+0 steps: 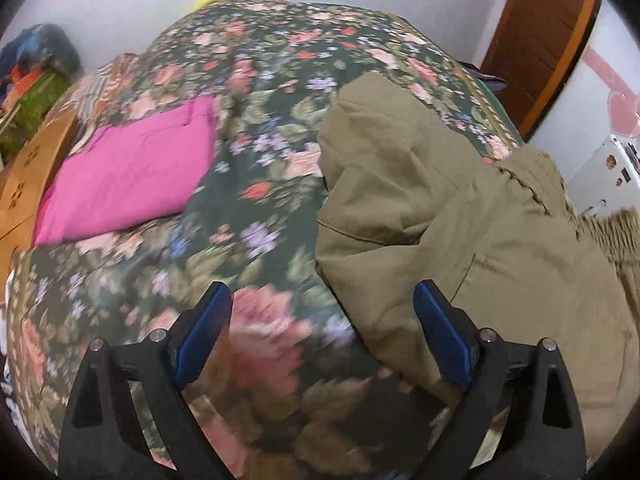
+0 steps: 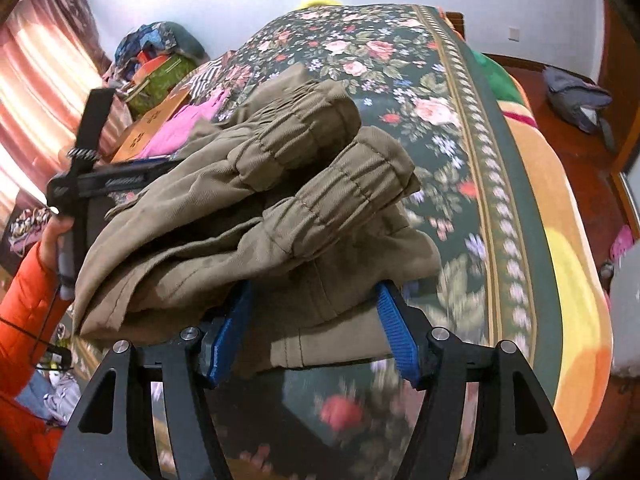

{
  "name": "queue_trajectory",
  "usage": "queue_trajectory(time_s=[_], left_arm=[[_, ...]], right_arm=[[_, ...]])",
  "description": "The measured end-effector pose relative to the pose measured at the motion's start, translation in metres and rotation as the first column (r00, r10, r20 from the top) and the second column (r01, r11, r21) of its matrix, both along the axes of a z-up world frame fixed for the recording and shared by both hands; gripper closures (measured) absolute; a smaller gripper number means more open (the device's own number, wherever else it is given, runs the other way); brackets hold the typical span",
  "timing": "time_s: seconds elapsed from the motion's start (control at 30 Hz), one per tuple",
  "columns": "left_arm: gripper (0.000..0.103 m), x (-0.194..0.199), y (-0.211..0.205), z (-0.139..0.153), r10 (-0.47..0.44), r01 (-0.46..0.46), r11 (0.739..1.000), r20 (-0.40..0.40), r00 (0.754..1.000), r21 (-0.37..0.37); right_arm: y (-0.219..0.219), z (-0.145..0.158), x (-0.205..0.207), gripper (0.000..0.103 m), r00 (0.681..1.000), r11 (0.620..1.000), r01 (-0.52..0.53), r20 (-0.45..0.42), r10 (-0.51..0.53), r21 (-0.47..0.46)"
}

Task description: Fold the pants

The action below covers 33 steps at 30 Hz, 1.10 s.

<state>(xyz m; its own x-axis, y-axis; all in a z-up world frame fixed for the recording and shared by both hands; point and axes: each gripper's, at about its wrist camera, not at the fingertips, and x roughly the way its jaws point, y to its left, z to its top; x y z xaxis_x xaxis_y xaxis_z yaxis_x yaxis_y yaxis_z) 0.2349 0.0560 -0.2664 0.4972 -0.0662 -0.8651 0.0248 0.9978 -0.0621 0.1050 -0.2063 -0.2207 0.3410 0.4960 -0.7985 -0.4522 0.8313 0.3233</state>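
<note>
On the bed, over a dark green floral bedspread (image 1: 256, 168), lies a pair of khaki pants (image 1: 460, 208), bunched and partly folded toward the right side. From the left wrist view, the left gripper (image 1: 322, 332) hovers over the bedspread at the pants' near left edge, its blue-padded fingers (image 1: 200, 332) spread apart with nothing between them; the right-hand finger sits just over the edge of the khaki cloth. From the right wrist view, the right gripper (image 2: 316, 332) has the doubled pants between its fingers (image 2: 394, 332), the two elastic cuffs (image 2: 352, 184) lifted above; whether the pads press the cloth cannot be told. A folded pink garment (image 1: 128, 176) lies well to the left of the pants. An orange sleeve (image 2: 28, 304) shows at the left, holding the other gripper's handle.
</note>
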Motion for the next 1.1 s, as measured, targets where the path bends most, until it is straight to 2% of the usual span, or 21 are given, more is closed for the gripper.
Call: queue_trajectory(time_s=[0.1, 0.3, 0.57, 0.67, 0.8, 0.9, 1.0, 1.1], left_arm=[[0.008, -0.016, 0.009, 0.002, 0.024, -0.024, 0.999, 0.013, 1.000, 0.028], [0.008, -0.049, 0.028, 0.002, 0.100, -0.100, 0.994, 0.008, 0.995, 0.031], [0.008, -0.076, 0.044, 0.000, 0.175, -0.176, 0.983, -0.021, 0.984, -0.044], [0.008, -0.080, 0.045, 0.003, 0.179, -0.180, 0.982, -0.017, 0.984, -0.052], [0.022, -0.083, 0.048, 0.016, 0.159, -0.159, 0.985, -0.015, 0.987, -0.067], [0.023, -0.085, 0.052, 0.031, 0.162, -0.161, 0.986, 0.030, 0.986, -0.035], [0.024, -0.083, 0.063, 0.043, 0.185, -0.185, 0.983, 0.070, 0.980, -0.006], [0.024, -0.075, 0.080, 0.050, 0.214, -0.212, 0.977, 0.086, 0.973, -0.028]], right_arm=[[0.008, -0.001, 0.015, 0.042, 0.999, 0.999, -0.042, 0.006, 0.042, -0.011], [0.028, -0.006, 0.047, 0.042, 0.987, 0.987, -0.160, 0.012, 0.160, -0.033], [0.058, -0.011, 0.085, 0.042, 0.968, 0.967, -0.237, 0.059, 0.244, -0.097], [0.062, -0.011, 0.093, 0.042, 0.971, 0.970, -0.225, 0.055, 0.231, -0.093], [0.053, -0.002, 0.087, 0.042, 0.983, 0.977, -0.164, 0.066, 0.174, -0.133], [0.038, 0.009, 0.074, 0.042, 0.988, 0.979, -0.115, 0.087, 0.131, -0.165], [0.024, 0.027, 0.060, 0.042, 0.988, 0.986, -0.068, 0.124, 0.088, -0.154], [0.016, 0.048, 0.047, 0.042, 0.985, 0.992, -0.034, 0.165, 0.053, -0.119]])
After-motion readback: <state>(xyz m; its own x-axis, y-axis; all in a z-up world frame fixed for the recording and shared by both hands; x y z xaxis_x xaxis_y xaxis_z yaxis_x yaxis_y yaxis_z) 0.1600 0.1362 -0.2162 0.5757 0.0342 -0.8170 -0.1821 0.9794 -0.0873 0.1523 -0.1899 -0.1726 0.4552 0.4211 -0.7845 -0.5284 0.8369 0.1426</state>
